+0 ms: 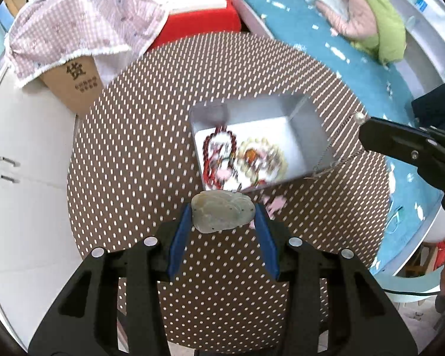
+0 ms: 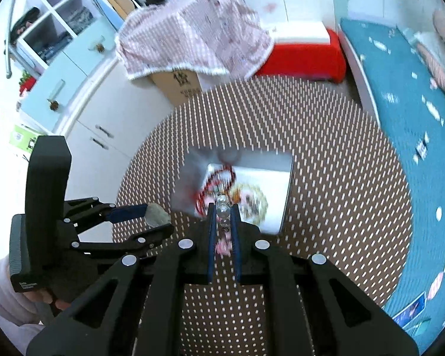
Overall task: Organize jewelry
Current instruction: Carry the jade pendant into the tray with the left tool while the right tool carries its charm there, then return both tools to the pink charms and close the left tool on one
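The left claw (image 1: 224, 218) clamps a pale green carved pendant (image 1: 222, 215) between its blue pads, above the dotted counter (image 1: 133, 148); just beyond its tips sits an open silver box (image 1: 308, 124) holding red and cream bead bracelets (image 1: 243, 157). The right claw (image 2: 222, 216) stands nearly closed, pinching a string of clear beads (image 2: 222, 207) between its pads, directly above the near edge of the same box.

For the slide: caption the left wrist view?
Left gripper holds a jade pendant above the dotted table, near the jewelry box.
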A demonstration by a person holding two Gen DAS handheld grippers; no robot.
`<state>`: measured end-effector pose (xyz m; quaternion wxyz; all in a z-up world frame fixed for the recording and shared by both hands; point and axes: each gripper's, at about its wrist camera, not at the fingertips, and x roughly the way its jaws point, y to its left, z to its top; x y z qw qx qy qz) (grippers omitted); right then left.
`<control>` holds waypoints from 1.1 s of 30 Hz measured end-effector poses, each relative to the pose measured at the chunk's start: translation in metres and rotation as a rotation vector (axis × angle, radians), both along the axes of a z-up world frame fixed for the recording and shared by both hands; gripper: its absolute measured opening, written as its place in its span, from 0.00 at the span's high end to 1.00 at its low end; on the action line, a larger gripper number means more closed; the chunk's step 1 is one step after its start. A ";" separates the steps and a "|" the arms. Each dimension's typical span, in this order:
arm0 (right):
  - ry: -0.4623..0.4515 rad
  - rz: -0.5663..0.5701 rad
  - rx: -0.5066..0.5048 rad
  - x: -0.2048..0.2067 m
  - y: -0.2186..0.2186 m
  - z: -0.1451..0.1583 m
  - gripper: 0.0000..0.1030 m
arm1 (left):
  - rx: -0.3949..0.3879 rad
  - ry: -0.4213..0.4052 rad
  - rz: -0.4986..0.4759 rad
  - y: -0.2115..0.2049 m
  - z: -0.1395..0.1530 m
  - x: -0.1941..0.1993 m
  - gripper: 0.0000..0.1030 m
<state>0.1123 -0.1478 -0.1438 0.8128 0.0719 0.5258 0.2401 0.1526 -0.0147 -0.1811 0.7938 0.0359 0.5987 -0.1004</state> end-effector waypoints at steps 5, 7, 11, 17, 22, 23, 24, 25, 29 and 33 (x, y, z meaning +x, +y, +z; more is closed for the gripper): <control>-0.069 0.013 0.018 0.009 -0.001 0.027 0.92 | -0.032 -0.045 0.002 -0.004 0.018 0.000 0.58; -0.082 0.020 0.021 0.013 0.000 0.030 0.92 | -0.053 -0.054 0.000 -0.003 0.022 0.002 0.58; -0.071 0.032 0.013 0.018 0.004 0.022 0.92 | -0.098 -0.056 -0.003 -0.008 0.021 0.008 0.58; 0.037 0.028 -0.008 0.029 0.011 -0.023 0.92 | -0.120 0.008 -0.012 -0.017 -0.013 0.025 0.58; 0.116 0.012 -0.031 0.034 0.011 -0.053 0.92 | -0.112 0.049 -0.019 -0.021 -0.042 0.030 0.58; 0.128 0.010 -0.032 0.035 0.011 -0.057 0.91 | -0.109 0.060 -0.019 -0.022 -0.047 0.031 0.58; 0.134 0.004 -0.039 0.036 0.011 -0.059 0.89 | -0.104 0.067 -0.020 -0.023 -0.051 0.032 0.58; 0.138 0.000 -0.043 0.036 0.010 -0.060 0.89 | -0.101 0.072 -0.022 -0.024 -0.053 0.033 0.57; 0.155 -0.015 -0.049 0.034 0.005 -0.064 0.75 | -0.097 0.083 -0.028 -0.026 -0.059 0.035 0.56; 0.152 -0.036 -0.057 0.032 -0.001 -0.063 0.66 | -0.087 0.081 -0.031 -0.027 -0.059 0.036 0.56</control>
